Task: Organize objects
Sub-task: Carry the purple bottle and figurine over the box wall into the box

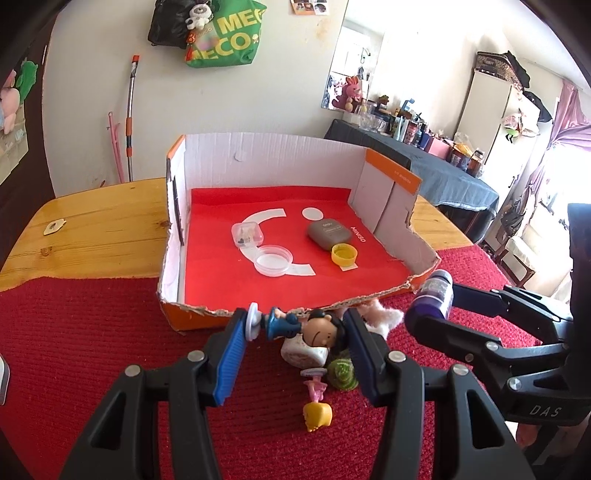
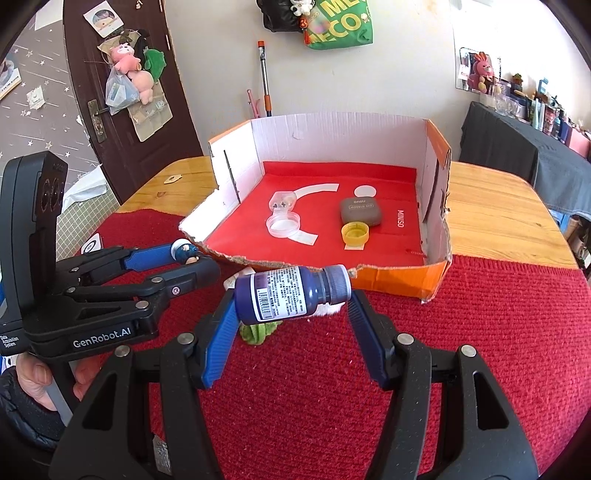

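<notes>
Green bag (image 1: 226, 35), pink plush (image 2: 130, 72), broom (image 2: 265, 79)

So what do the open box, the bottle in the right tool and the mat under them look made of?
Box: corrugated cardboard, matte, with ragged torn edges. Bottle: probably glossy dark blue plastic, though glass is possible, with a paper label. Mat: red ribbed woven fabric, apparently soft.

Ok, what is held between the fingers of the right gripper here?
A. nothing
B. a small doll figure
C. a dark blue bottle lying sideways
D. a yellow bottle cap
C: in the right wrist view the right gripper has its fingers closed on a dark blue bottle lying sideways above the red cloth; the yellow cap sits inside the cardboard box.
</notes>
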### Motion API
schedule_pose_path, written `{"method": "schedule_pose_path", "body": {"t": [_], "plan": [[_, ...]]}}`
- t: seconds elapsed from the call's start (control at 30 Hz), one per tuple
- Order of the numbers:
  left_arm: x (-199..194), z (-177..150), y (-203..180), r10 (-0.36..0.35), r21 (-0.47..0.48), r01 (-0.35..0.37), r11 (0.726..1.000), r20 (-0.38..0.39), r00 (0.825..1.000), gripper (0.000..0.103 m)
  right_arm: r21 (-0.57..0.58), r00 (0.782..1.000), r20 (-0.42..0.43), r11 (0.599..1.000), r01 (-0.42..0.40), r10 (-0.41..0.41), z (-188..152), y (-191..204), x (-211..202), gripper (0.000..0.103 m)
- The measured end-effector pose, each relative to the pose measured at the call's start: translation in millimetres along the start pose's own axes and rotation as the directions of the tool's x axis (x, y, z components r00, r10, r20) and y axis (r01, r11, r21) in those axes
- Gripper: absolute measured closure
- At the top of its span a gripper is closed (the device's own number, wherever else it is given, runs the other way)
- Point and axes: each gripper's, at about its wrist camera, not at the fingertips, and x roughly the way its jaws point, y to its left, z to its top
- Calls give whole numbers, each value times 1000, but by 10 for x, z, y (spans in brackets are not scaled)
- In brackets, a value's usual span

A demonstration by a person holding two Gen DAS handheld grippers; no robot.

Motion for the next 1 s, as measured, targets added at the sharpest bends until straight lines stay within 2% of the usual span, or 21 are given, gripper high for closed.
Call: {"method": "schedule_pose_path", "body": {"t": [0.4,0.67,1.0], "plan": [[268,274,60,-2,-5,2,1000,-29,1000,48,-3,1000,-27,1000,10,-10,267,-148,201,45],[562,375,165,-4,-14,2,1000,-90,996,48,1,996,-85,1000,19,-19,400,-259,492,45],[891,391,253,-21,-22,17,1000,-187,982,48,5,982,-184,999,35,-33,478,-390,864,45]]}}
